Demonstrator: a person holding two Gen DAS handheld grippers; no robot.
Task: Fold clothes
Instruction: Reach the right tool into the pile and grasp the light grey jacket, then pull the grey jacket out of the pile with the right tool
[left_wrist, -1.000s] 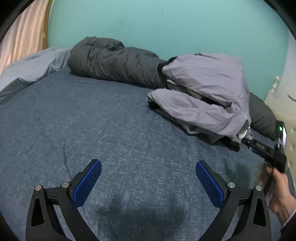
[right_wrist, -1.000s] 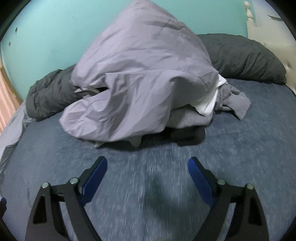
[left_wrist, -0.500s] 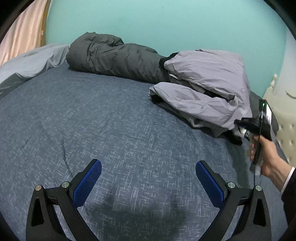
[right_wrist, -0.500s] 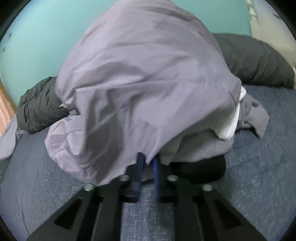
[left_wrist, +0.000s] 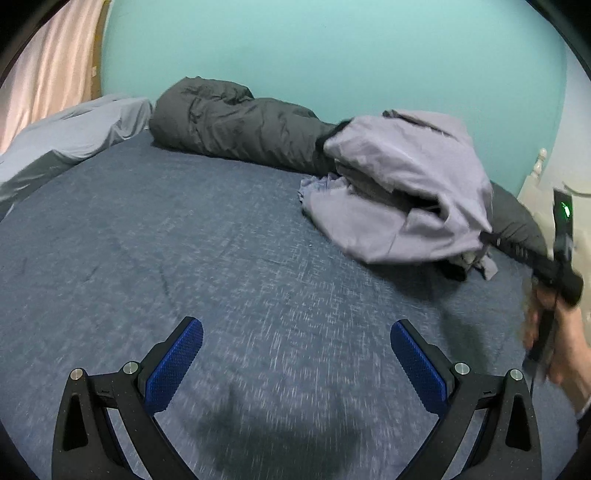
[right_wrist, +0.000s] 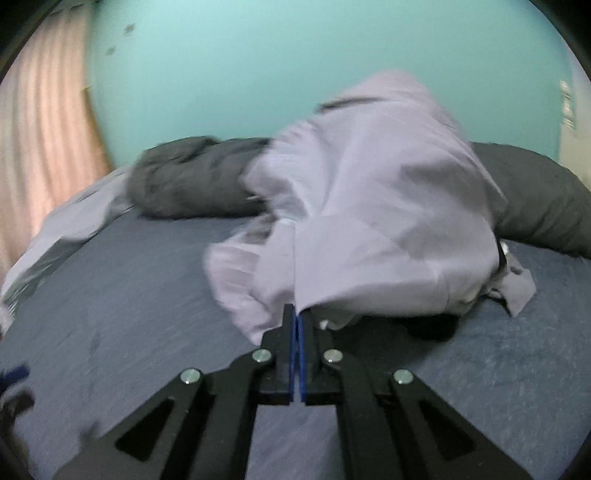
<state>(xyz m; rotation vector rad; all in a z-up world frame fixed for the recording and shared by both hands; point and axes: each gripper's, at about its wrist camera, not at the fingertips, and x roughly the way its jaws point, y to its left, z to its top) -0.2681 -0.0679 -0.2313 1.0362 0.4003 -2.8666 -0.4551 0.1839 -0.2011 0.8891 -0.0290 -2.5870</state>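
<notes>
A crumpled lilac garment (left_wrist: 406, 192) (right_wrist: 373, 221) lies heaped over other clothes on the blue bed (left_wrist: 184, 258). My right gripper (right_wrist: 296, 314) is shut on the near hem of that garment, and the cloth stretches up from its blue pads toward the pile. In the left wrist view the same gripper (left_wrist: 491, 238) shows at the right, held by a hand (left_wrist: 565, 347), pinching the garment's edge. My left gripper (left_wrist: 295, 354) hovers open over bare mattress, well left of the pile, with nothing between its fingers.
A rolled dark grey duvet (left_wrist: 240, 125) (right_wrist: 192, 177) runs along the teal wall behind the pile. A pale grey sheet (left_wrist: 66, 136) is bunched at the far left by a pink curtain (left_wrist: 44, 66). A cream headboard post (left_wrist: 539, 166) stands at the right.
My right gripper went from open in front of the pile to shut on the lilac garment's hem, then lifted and pulled it back. The left gripper drifted over the mattress, still open.
</notes>
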